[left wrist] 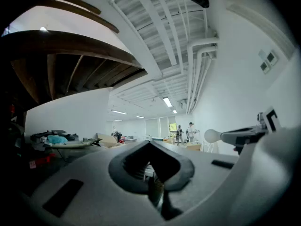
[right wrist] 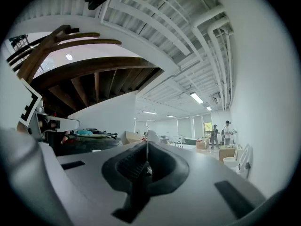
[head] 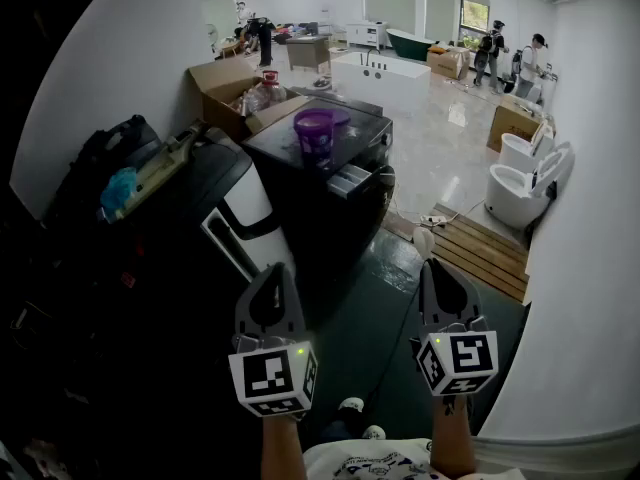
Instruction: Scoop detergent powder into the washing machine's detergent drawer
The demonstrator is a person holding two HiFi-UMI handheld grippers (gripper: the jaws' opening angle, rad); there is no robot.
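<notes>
A boxy black washing machine (head: 330, 198) stands mid-floor on dark green flooring, with an open brown cardboard box (head: 228, 90) behind it and a slatted wooden pallet (head: 487, 252) to its right. On the machine's flat top sits a translucent purple plastic tub (head: 314, 136), open, with its purple lid (head: 338, 117) lying just beside it. Below the top's front edge, the pale grey detergent drawer (head: 352, 181) juts out, pulled open.

Both tools hang low in the head view, well apart from the machine. The left gripper (head: 274, 273) has its jaws pressed together at the tips with nothing between them. The right gripper (head: 433, 266) pinches the thin handle of a small white plastic scoop (head: 424, 240), whose rounded bowl sticks out past the jaw tips.
</notes>
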